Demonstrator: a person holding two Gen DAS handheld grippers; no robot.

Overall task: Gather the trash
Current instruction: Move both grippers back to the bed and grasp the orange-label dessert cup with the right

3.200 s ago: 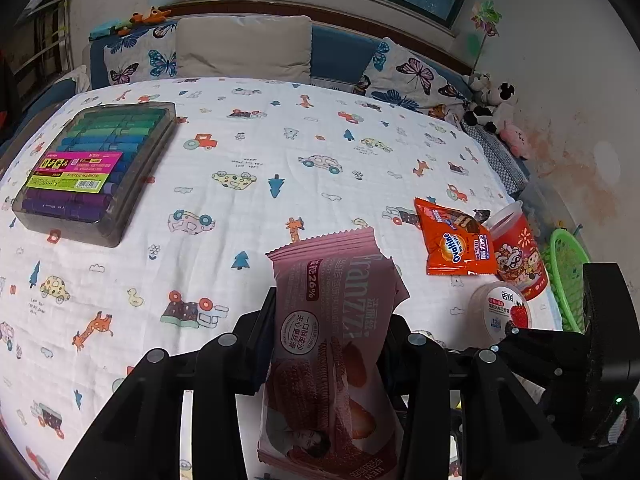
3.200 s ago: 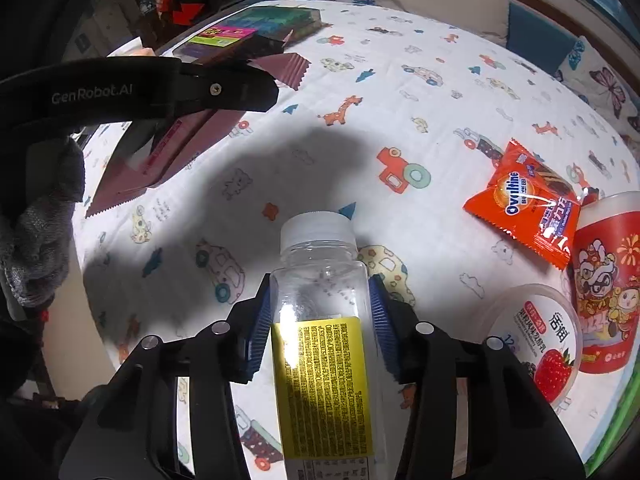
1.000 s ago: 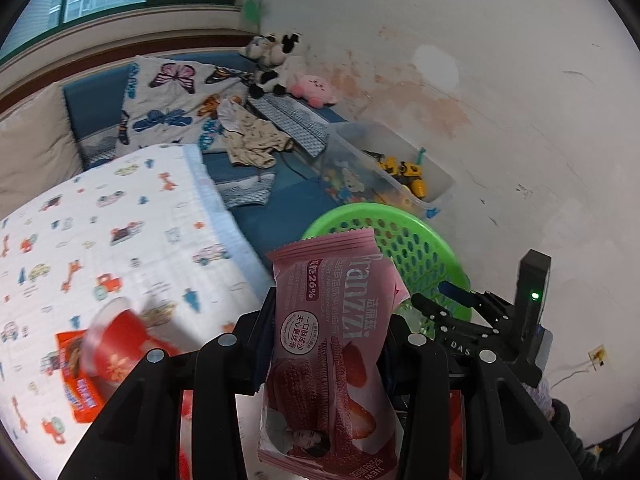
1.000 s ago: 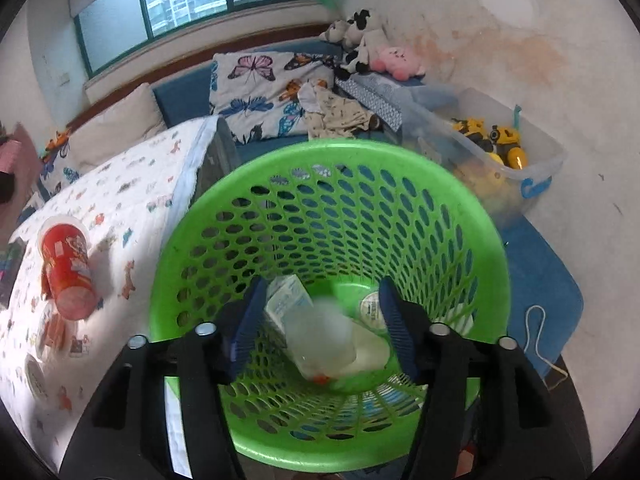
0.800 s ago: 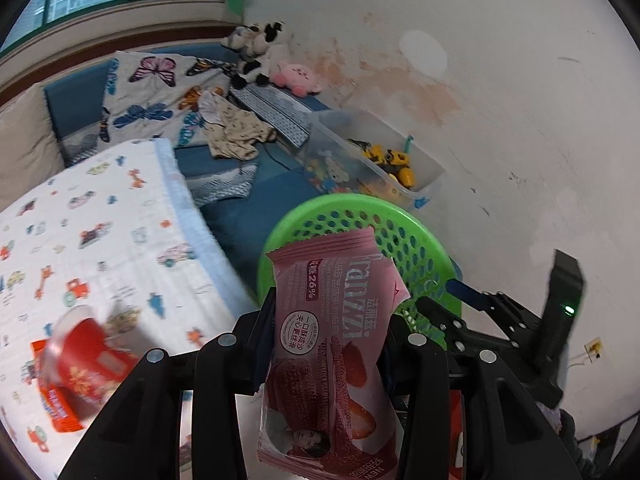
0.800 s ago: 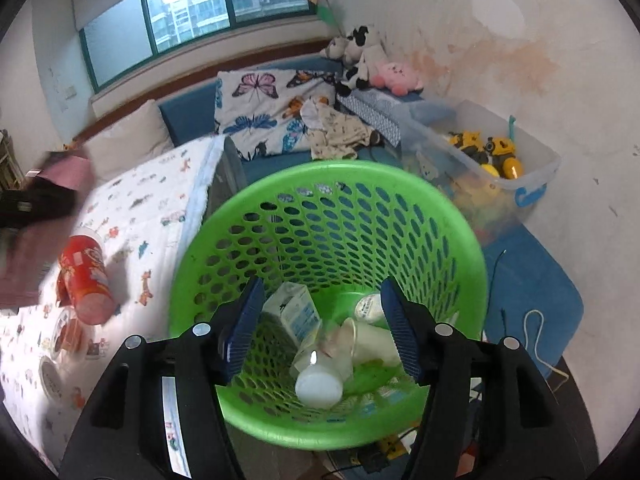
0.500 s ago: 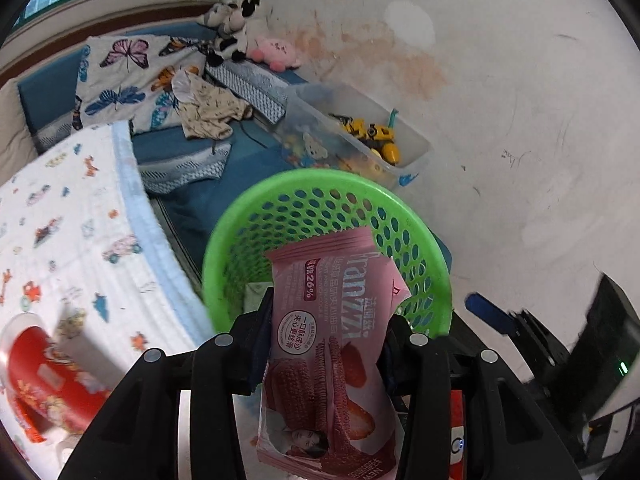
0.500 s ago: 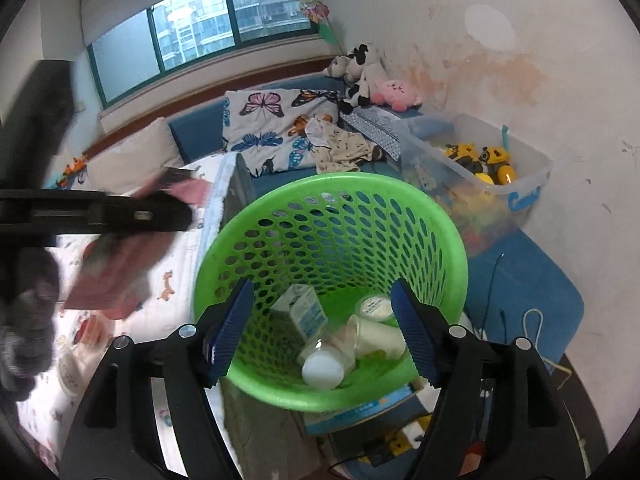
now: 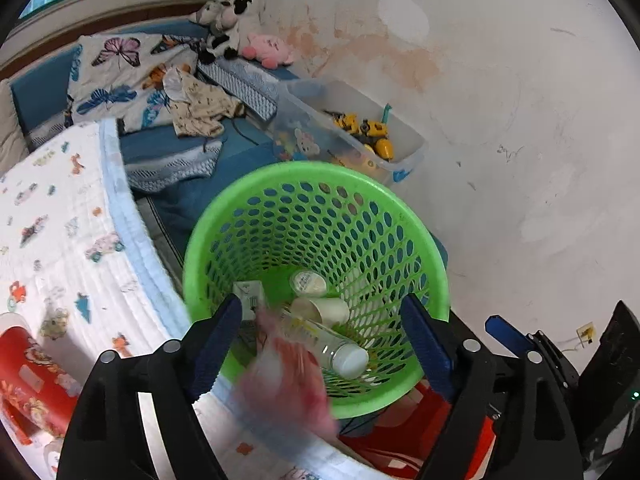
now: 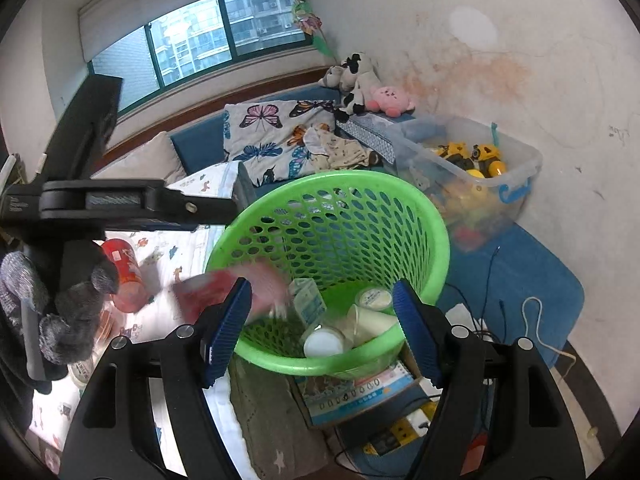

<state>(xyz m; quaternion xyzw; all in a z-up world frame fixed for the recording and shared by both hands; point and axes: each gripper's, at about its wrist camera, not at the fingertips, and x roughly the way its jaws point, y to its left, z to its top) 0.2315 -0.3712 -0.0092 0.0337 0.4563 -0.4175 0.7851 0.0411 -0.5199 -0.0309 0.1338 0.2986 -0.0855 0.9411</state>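
Observation:
A green mesh basket (image 9: pixel 320 184) stands beside the bed; it also shows in the right wrist view (image 10: pixel 344 188). My left gripper (image 9: pixel 322 338) is open above its near rim. The pink snack wrapper (image 9: pixel 288 376) is blurred in mid-fall between the fingers, and also shows in the right wrist view (image 10: pixel 236 286) at the basket's left rim. In the basket lie a clear bottle (image 9: pixel 332 348), a small carton (image 9: pixel 250 294), a paper cup (image 9: pixel 320 310) and a yogurt cup (image 9: pixel 308 283). My right gripper (image 10: pixel 320 326) is open and empty above the basket's near side.
A red cup (image 9: pixel 24 376) lies on the patterned bed sheet (image 9: pixel 60 240) at left. A clear toy bin (image 9: pixel 360 136) stands behind the basket by the wall. Cables and a blue mat (image 10: pixel 520 280) lie on the floor at right.
My left gripper has opened and let go of the pink wrapper, which is dropping toward the basket. Earlier the right gripper dropped its bottle in and drew back.

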